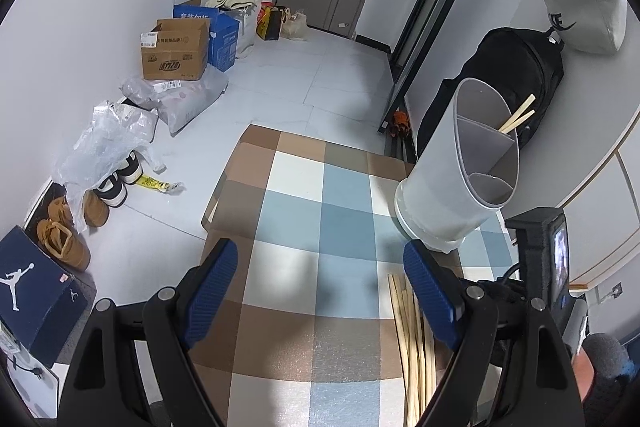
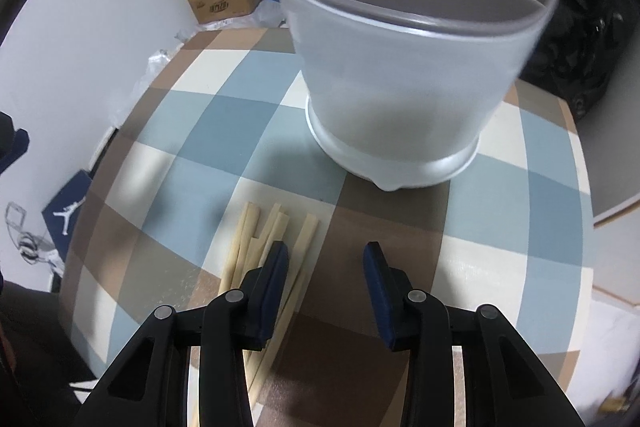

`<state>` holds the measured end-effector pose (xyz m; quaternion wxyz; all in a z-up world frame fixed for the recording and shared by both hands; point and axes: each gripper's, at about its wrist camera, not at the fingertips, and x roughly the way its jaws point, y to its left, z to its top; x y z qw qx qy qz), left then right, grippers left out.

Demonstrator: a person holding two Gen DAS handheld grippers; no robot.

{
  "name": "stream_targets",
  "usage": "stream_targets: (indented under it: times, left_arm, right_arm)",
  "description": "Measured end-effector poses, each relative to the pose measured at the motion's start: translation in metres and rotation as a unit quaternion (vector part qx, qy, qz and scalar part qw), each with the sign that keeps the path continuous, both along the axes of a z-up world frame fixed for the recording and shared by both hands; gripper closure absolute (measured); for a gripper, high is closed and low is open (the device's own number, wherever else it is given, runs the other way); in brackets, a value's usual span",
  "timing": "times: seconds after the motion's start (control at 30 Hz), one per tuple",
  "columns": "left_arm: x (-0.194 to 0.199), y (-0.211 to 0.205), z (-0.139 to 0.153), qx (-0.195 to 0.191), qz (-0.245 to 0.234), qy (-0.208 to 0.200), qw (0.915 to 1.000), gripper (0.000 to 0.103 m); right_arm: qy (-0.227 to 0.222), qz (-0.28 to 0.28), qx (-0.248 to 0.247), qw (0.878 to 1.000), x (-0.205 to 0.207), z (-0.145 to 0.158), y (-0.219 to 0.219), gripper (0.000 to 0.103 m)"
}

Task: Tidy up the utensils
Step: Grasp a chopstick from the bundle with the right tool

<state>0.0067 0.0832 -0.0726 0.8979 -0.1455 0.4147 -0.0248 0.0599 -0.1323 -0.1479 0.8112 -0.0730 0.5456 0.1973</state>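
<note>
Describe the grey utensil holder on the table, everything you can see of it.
The utensil holder is a tall, round, pale grey tub, plastic by its look, with a wider white base. Its rim slants, higher at the back. Inner walls split it into three compartments. Two chopsticks lean in the right rear one; what shows of the others is bare. It stands upright on the checked tablecloth, in front of a black backpack, apart from the loose chopsticks. Neither gripper touches it.

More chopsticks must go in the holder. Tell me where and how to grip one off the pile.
Take the rightmost chopstick of the pile, at mid-length, from above, fingers astride its width. It lies flat, a little apart from the others, beside the right gripper, which is open. Its far end points toward the holder.
</note>
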Motion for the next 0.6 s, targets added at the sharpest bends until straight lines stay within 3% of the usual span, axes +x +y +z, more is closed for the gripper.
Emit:
stream_targets:
  times: [0.27, 0.33, 0.47, 0.6]
  left_arm:
    - [0.003, 0.008, -0.001, -0.011, 0.011, 0.005, 0.9999, 0.021]
    - [0.003, 0.010, -0.002, -0.013, 0.013, 0.006, 0.9998, 0.021]
    - [0.003, 0.013, -0.002, -0.015, 0.018, 0.008, 0.9997, 0.021]
    - [0.004, 0.015, -0.004, -0.015, 0.022, 0.011, 0.9996, 0.021]
  right_arm:
    - [-0.010, -0.004, -0.011, 1.000, 0.005, 0.001, 0.009, 0.068]
    - [-0.016, -0.008, -0.017, 1.000, 0.004, 0.001, 0.011, 0.073]
    - [-0.023, -0.006, -0.018, 1.000, 0.000, 0.003, 0.013, 0.094]
    - [-0.029, 0.004, -0.019, 0.999, -0.004, 0.004, 0.011, 0.096]
